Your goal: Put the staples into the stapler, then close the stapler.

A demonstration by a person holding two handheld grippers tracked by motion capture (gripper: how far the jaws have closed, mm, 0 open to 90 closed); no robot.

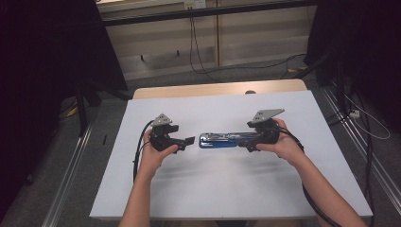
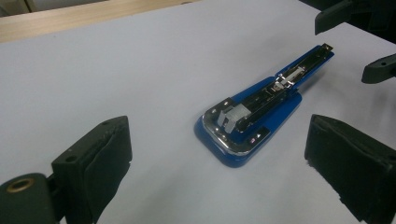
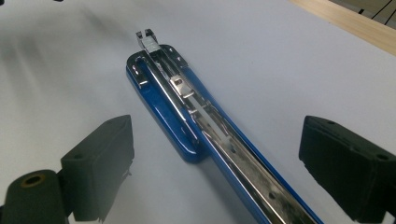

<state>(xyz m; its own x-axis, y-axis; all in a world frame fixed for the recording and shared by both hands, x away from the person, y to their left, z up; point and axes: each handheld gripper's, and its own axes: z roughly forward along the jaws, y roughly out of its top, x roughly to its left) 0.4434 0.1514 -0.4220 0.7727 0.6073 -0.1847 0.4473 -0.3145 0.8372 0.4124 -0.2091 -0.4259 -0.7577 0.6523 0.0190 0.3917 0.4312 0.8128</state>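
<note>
A blue stapler [image 1: 222, 140] lies folded out flat on the white tabletop [image 1: 213, 189], its metal staple rail facing up. My left gripper [image 1: 187, 143] is just left of the stapler's wide blue end and points at it, jaws open with nothing between them. In the left gripper view the stapler [image 2: 261, 112] lies ahead of the open left gripper [image 2: 219, 158]. My right gripper [image 1: 247, 141] is at the stapler's other end. In the right gripper view the right gripper [image 3: 215, 154] stands open with the stapler's rail [image 3: 196, 112] between the pads, which do not touch it.
A strip of wooden table [image 1: 213, 88] shows beyond the white top's far edge. Black cables [image 1: 196, 47] run over the floor behind, and metal rails [image 1: 71, 175] flank the table. The right gripper [image 2: 341, 50] shows far off in the left gripper view.
</note>
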